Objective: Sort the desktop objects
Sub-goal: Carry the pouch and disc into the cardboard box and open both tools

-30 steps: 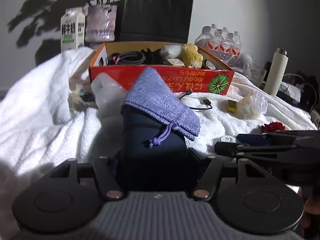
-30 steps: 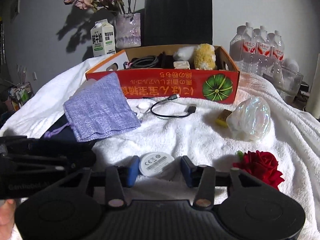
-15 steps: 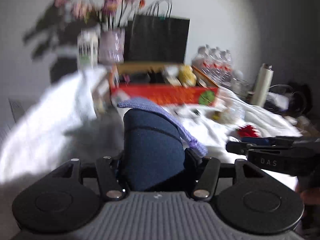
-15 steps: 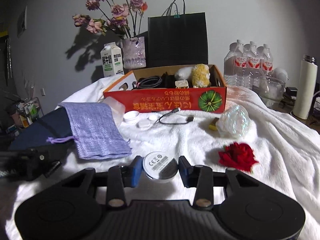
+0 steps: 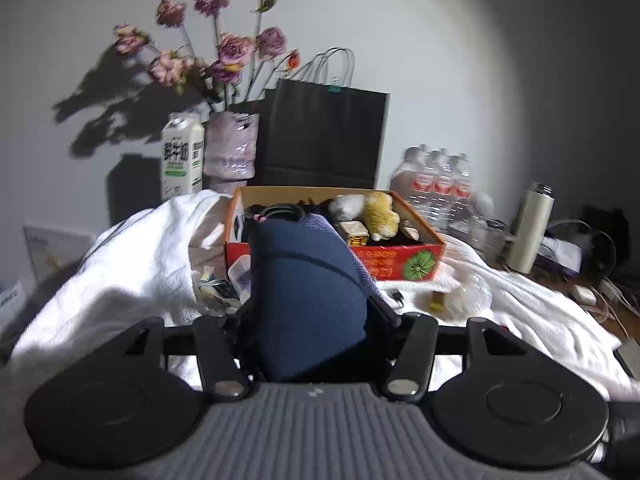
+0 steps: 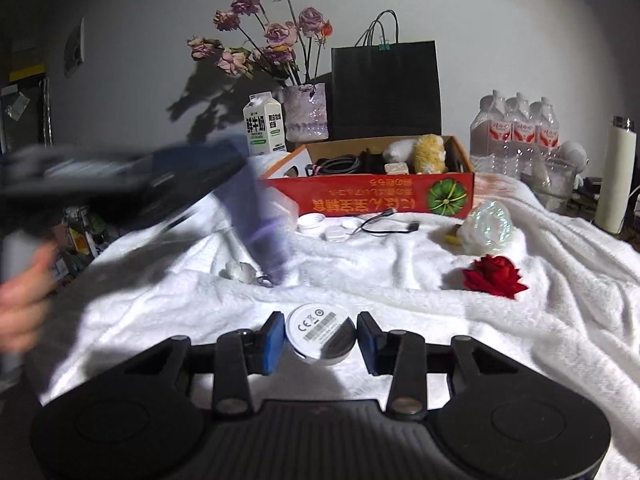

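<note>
Left gripper: jaws have just been closing, clamped on a navy pouch with a lilac drawstring bag draped over it, held above the towel-covered table's left edge. Right gripper: jaws narrowly parted, pinching a round white disc over the table's near edge. Orange box at the far edge.

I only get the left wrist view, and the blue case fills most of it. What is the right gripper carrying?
Observer: The right gripper is shut on a round white disc with a printed label.
Operator: Anything loose ahead of it?
Observer: A red rose lies on the white towel, to the right of the disc.
Operator: And in front of the box?
Observer: Small white lids lie on the towel before the orange box.
</note>
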Demonstrator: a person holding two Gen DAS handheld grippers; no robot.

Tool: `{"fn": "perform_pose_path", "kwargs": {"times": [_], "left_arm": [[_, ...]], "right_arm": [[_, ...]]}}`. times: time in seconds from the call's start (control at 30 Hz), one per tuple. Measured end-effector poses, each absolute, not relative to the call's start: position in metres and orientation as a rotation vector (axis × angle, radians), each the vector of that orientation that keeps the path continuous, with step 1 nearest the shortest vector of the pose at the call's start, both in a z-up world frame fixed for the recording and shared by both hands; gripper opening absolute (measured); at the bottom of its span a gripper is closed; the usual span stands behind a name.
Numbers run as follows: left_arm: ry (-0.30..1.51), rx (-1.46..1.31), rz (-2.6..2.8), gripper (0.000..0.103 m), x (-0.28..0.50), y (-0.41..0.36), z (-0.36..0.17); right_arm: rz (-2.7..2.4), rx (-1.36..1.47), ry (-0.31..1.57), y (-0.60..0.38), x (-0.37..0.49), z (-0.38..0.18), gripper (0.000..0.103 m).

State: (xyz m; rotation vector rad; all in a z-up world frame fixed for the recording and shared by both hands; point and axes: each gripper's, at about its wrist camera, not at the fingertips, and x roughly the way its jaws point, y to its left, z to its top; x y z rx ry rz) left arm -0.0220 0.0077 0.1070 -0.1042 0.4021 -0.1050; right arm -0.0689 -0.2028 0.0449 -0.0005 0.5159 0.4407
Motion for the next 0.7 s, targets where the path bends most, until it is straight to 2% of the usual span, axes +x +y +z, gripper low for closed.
{"fn": "perform_pose_path", "kwargs": {"times": [0.37, 0.7], "left_arm": [[0.502, -0.119, -0.138, 0.057, -0.092, 0.003, 0.063], [0.447, -0.183, -0.211, 0.057, -0.040, 0.019, 0.123]], "right_arm": [[0.374, 0.039, 0.445, -0.224, -0.078, 0.058, 0.038], [0.407, -0.015, 0.347, -0.238, -0.031, 0.119, 0.038]]}}
